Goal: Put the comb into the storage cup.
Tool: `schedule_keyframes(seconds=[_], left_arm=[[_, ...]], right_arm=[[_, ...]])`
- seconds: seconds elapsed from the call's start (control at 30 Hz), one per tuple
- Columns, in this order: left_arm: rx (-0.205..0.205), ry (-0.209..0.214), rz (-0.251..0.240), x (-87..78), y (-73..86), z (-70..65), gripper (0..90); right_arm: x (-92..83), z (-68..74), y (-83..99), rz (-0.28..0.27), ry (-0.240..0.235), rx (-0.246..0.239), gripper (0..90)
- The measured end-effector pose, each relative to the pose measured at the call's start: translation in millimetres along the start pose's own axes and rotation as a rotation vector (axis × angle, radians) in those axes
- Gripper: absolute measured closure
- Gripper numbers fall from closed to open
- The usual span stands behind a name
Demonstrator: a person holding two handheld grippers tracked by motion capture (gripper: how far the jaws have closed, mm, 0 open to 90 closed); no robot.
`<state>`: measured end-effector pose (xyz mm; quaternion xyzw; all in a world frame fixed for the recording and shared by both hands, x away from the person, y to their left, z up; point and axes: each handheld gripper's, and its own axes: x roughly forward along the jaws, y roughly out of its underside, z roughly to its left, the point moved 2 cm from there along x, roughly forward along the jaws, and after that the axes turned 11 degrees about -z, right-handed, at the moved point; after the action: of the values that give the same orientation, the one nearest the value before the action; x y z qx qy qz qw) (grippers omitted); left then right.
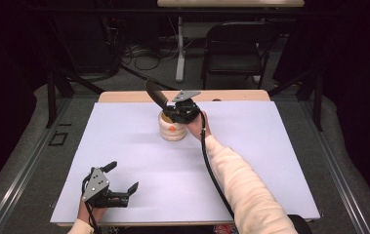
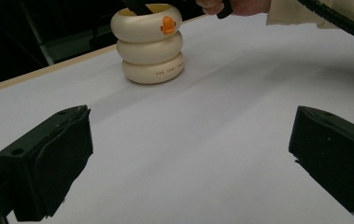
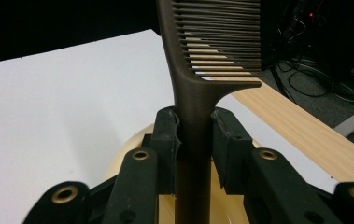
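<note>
right gripper [image 1: 181, 111]: clamped on the handle of the comb [image 3: 198, 107]; in the right gripper view both pads press the handle from either side, no gap.
comb: dark brown, wide teeth. Stands roughly upright in the grip, toothed end up and leaning to the left and toward the far edge in the high view [image 1: 154, 92]. Handle runs down into the open mouth of the holder (how deep it goes can't be told, the jaws cover it).
holder [image 2: 150, 44]: cream, three stacked rounded rings, small orange mark near the rim, a line of small print on the bottom ring (too small to read). Upright on the white sheet [image 1: 138, 161], toward the far middle of the table, directly under the right gripper [image 1: 172, 127].
left gripper [image 1: 119, 185]: jaws wide apart, nothing between them. Sits low at the near left corner of the sheet, well apart from the holder; its jaws point toward the holder in the left gripper view.
table [image 1: 231, 95]: wooden edge shows as a strip beyond the sheet's far side.
background: folding chair [image 1: 234, 46] and loose cables on the floor beyond the table.
</note>
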<state>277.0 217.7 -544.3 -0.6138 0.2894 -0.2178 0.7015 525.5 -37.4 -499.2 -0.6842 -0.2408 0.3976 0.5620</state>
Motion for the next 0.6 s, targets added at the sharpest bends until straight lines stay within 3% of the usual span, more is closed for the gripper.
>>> schedule_keyframes(seconds=[0.6], left_arm=[[-0.001,-0.005,-0.003,-0.7,-0.1,0.7,0.0]], right_arm=[[0.3,-0.8,1.9,0.024,0.0,-0.002,72.1]])
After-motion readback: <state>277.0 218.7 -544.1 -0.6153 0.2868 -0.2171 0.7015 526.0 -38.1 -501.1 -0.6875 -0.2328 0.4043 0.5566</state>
